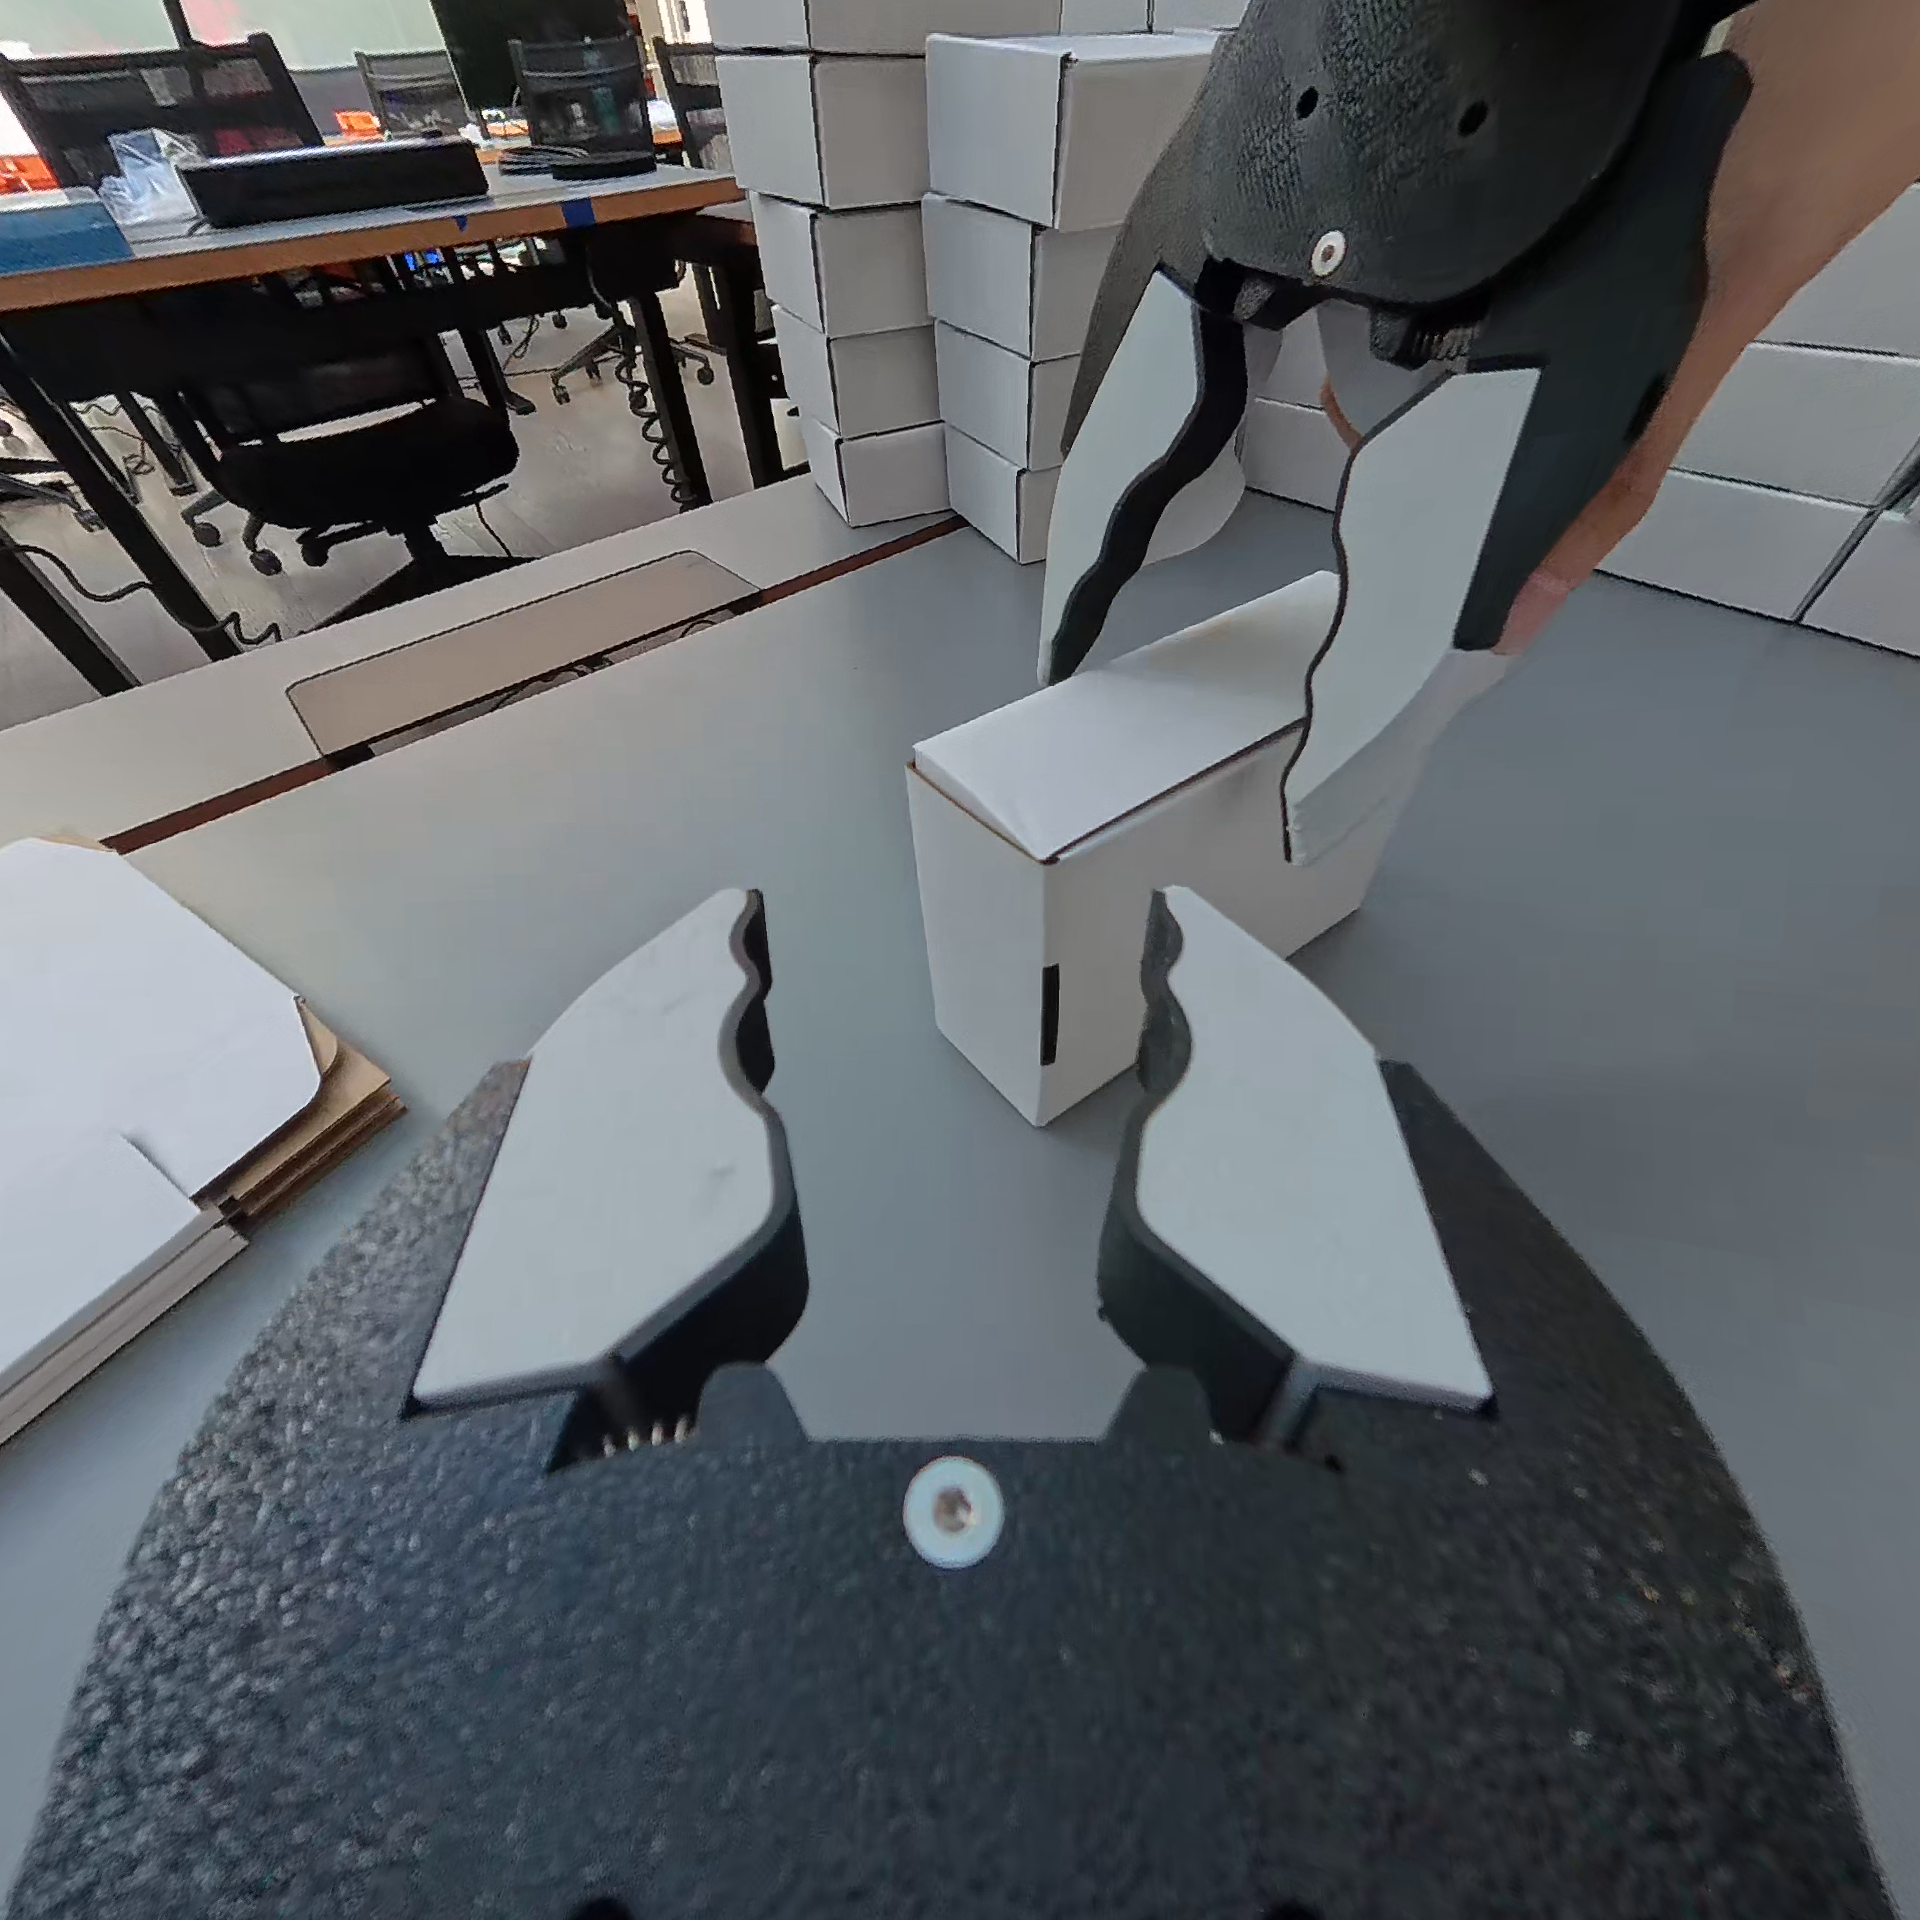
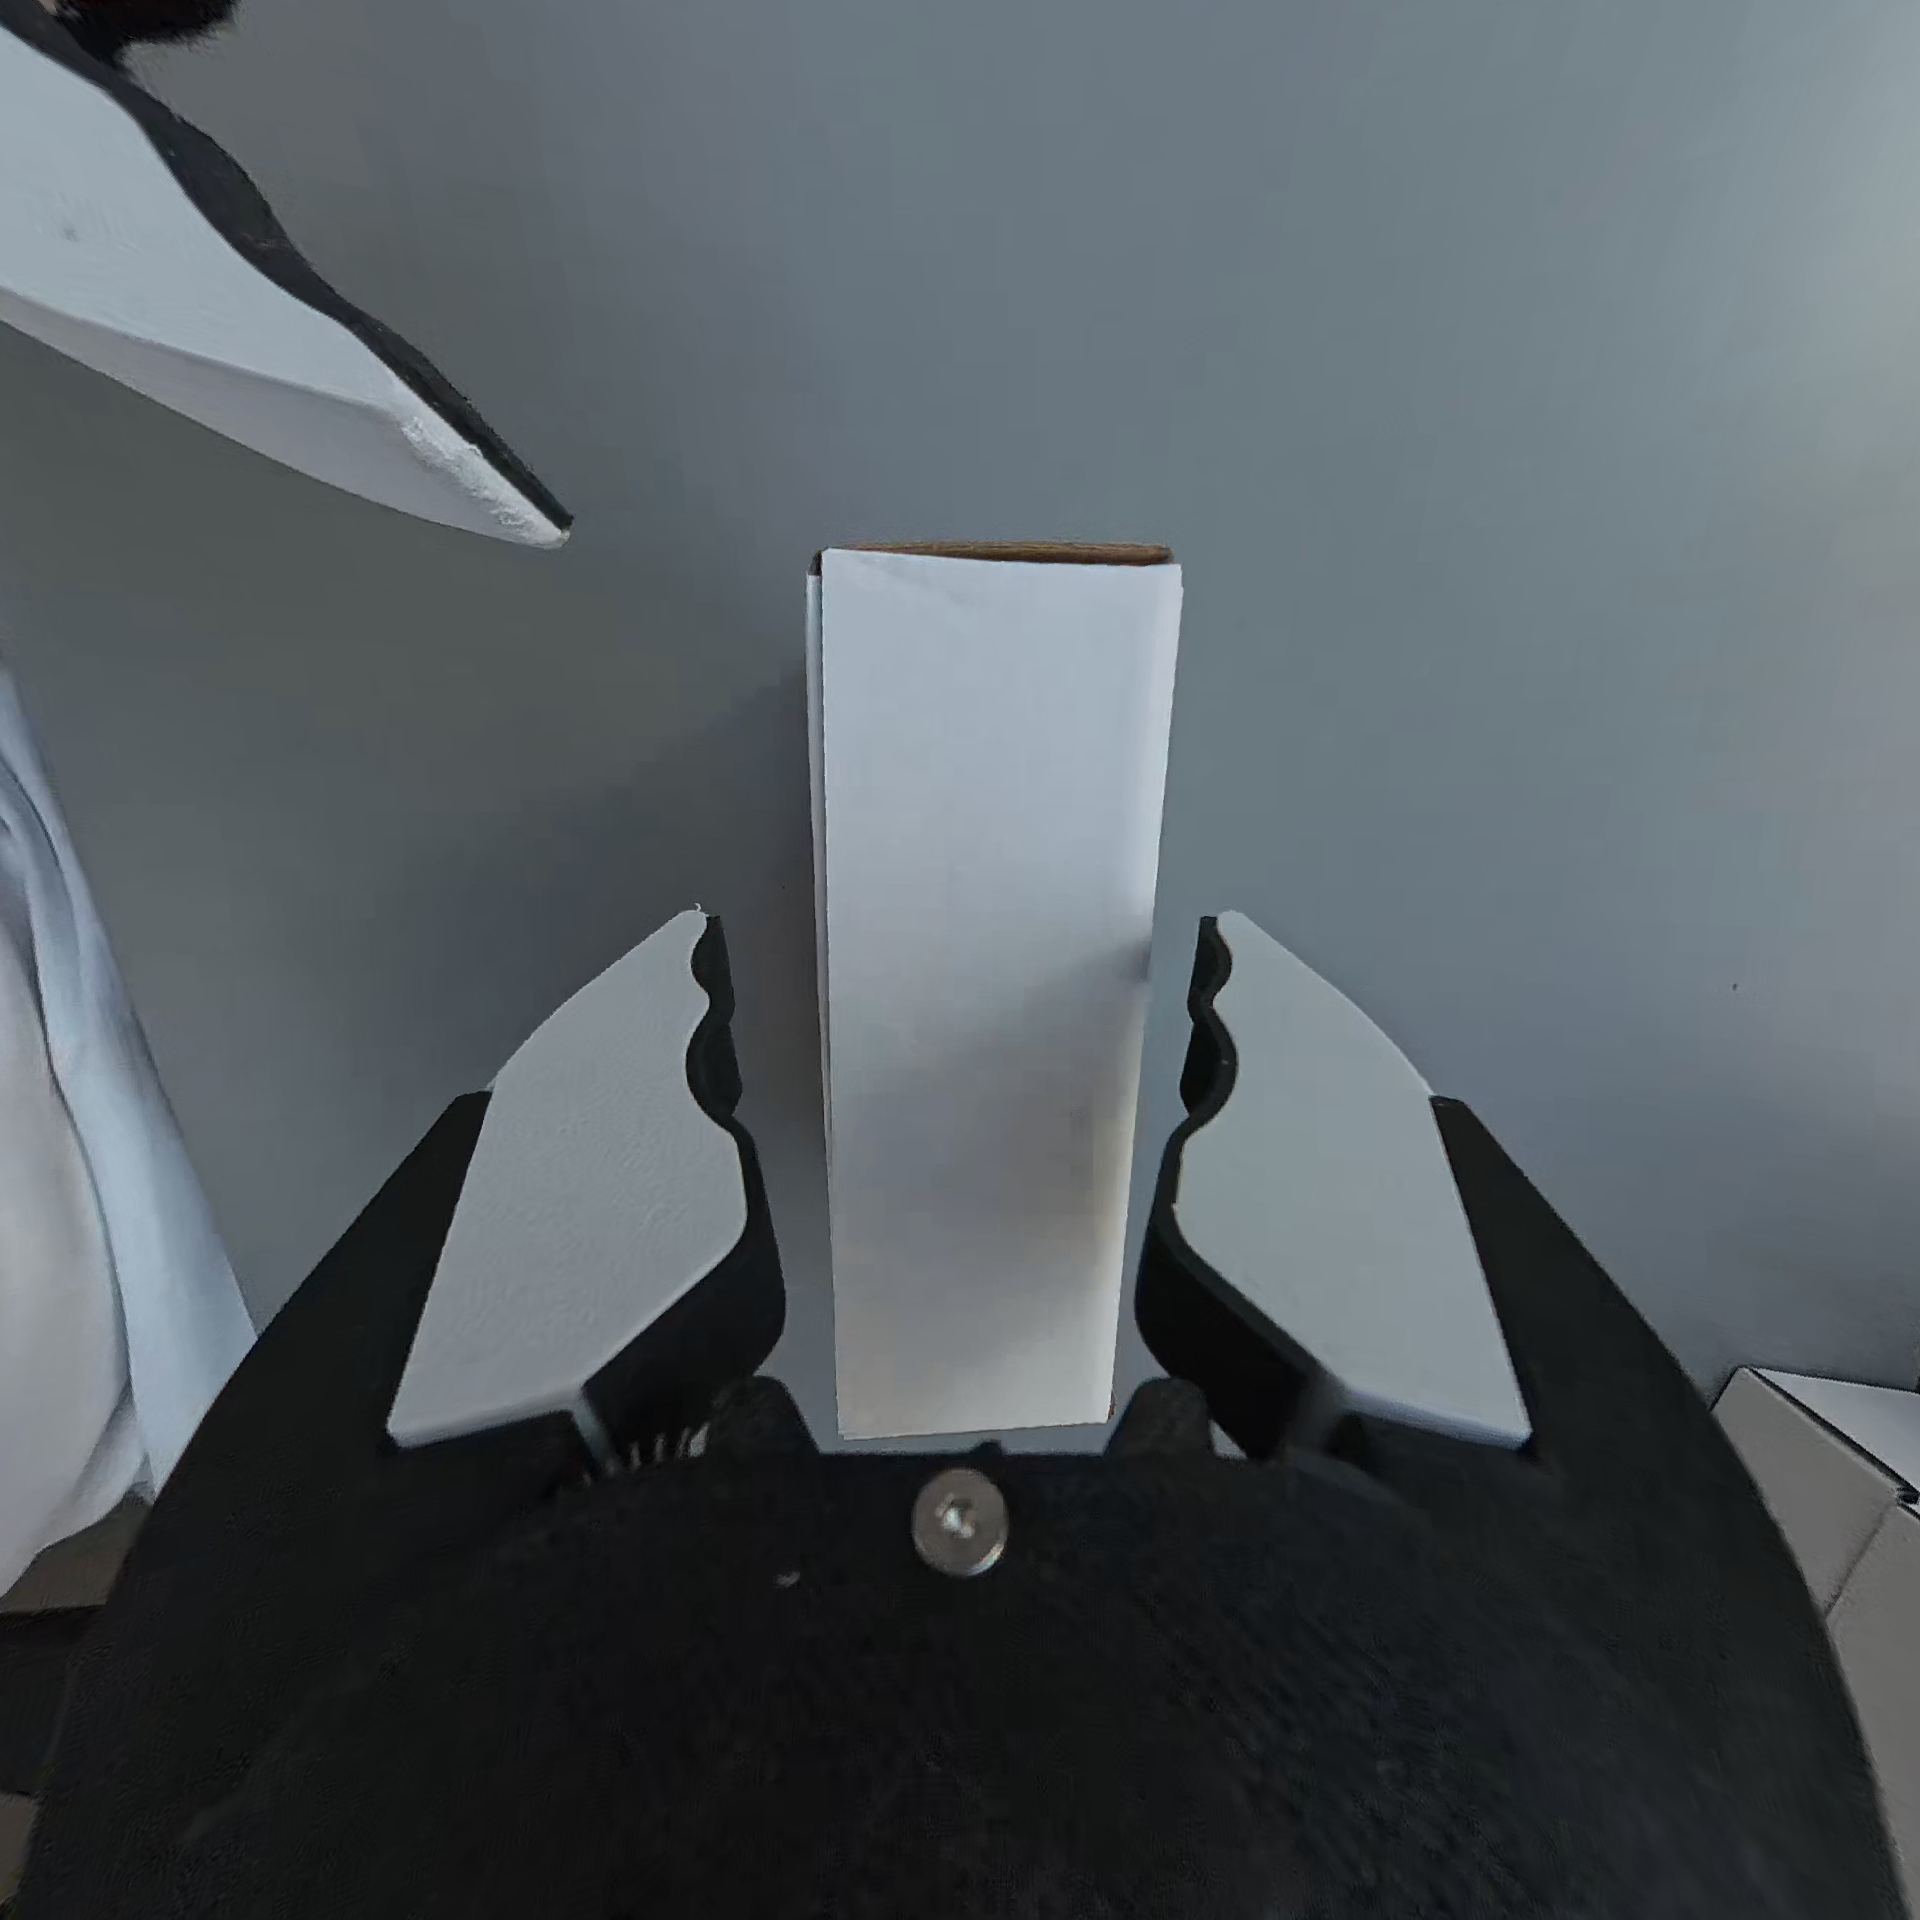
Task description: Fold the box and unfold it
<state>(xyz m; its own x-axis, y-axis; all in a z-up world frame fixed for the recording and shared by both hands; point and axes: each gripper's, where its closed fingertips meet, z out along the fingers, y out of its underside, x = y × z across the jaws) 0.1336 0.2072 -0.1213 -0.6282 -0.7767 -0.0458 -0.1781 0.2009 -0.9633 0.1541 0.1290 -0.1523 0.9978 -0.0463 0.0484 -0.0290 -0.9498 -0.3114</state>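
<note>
Box (image 2: 987, 987) stands folded on the table (image 1: 1558, 1039) — between the right gripper's (image 2: 961, 925) spread jaws, just beyond the left gripper's (image 1: 961, 904) spread jaws.

Closed white box (image 1: 1049, 831) on table

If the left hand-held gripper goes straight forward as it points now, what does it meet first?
Most likely the folded white box, standing on the grey table just ahead of the open left hand-held gripper. Its near corner lies between the fingertips, though the depth is unclear.
</note>
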